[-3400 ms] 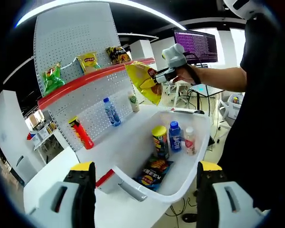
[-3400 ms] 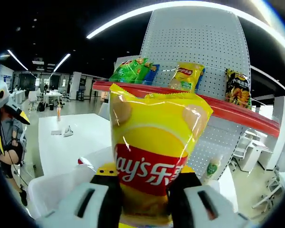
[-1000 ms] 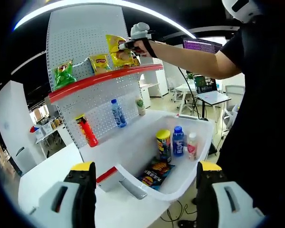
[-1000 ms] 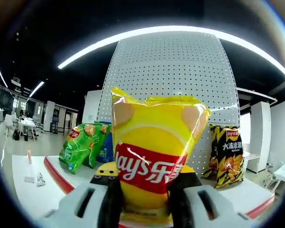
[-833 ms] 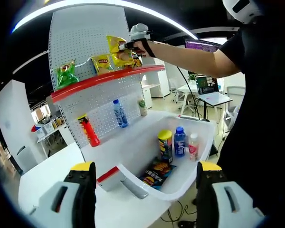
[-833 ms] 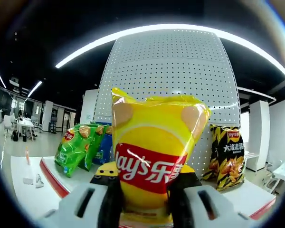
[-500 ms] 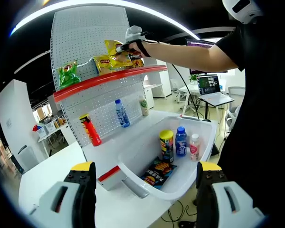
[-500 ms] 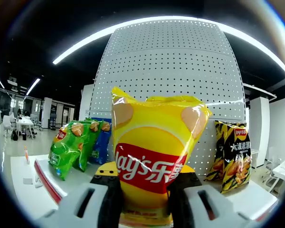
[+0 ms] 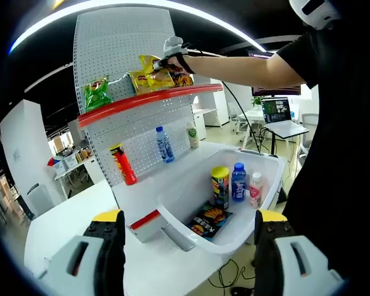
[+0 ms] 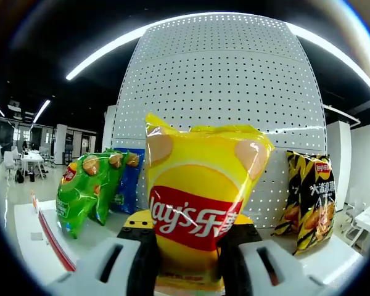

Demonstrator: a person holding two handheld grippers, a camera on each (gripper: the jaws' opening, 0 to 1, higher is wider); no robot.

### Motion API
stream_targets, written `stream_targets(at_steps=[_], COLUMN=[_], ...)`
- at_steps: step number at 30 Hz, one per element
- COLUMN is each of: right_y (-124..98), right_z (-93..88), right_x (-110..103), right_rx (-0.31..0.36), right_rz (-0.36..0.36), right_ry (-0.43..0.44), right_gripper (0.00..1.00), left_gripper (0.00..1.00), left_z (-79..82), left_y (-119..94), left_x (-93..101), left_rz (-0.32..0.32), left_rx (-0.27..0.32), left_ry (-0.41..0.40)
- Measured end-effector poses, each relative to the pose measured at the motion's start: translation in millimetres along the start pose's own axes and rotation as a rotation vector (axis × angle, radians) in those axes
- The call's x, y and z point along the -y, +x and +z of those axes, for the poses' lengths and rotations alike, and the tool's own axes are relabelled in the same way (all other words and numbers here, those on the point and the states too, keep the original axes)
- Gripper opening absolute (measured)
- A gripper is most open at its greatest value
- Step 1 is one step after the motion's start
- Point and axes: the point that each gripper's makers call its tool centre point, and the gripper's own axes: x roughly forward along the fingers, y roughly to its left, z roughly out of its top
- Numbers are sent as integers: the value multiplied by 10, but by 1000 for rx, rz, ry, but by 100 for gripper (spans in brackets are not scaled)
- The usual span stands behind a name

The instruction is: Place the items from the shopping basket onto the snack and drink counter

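My right gripper (image 10: 186, 237) is shut on a yellow Lay's chip bag (image 10: 200, 197), held upright over the red upper shelf (image 9: 142, 102) in front of the white pegboard (image 10: 234, 92). In the left gripper view that same bag (image 9: 153, 75) hangs at the shelf's right part, with the right gripper (image 9: 172, 48) above it. The white shopping basket (image 9: 268, 172) holds a yellow can (image 9: 220, 187), a blue bottle (image 9: 238, 182), a pale bottle (image 9: 255, 189) and a dark chip bag (image 9: 208, 220). My left gripper (image 9: 185, 246) stands open in front of the basket.
A green chip bag (image 10: 83, 191) and a blue bag (image 10: 128, 182) stand left of the held bag, a black-yellow bag (image 10: 311, 197) to its right. Below, a red tube (image 9: 123, 163), a water bottle (image 9: 165, 145) and a small bottle (image 9: 192, 137) stand on the counter. The person's arm (image 9: 246, 61) reaches across.
The right gripper has carried the Lay's bag closer to the pegboard over the shelf; the green and black bags now appear nearer. The left view has shifted slightly.
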Motion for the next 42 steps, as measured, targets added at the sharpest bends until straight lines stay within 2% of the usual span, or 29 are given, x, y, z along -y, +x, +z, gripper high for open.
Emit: stream_targets(at_steps=[4,12,14,18,21,30,36,42], right_y=[65,310,466,430,486,500,367,441], right_z=[-27,-220,-239,-205,-223,-301,-301,-317], right_x=[-19,-14,13,-17,-6,-18,-68,-60], right_rx=[-18,-73,-83,-80,-90,-75,-79,-84], right_rz=[-6,-17,-18,-25,-29,-45,-38,-43], right_ry=[4,-3,1,-14,3,-29,-56,-68], right_gripper=[37,37,37,37,38,42,44,45], left_gripper=[86,86,86,86,86,85,86,86], left_z=[-18,-45,-44,-93,-110,-148,-145,-185], left_y=[-1,3,-16,-39,-39,-12,-38,-39], left_x=[7,6,-2,-29,-43,-17,-57,-65], left_rz=[3,5,9,20,28,26,44,53], left_rx=[1,-6,-6,-22,-22,-35,-32,-43], left_ry=[-8,-15,-15,-24,-32,-32,-37,-40])
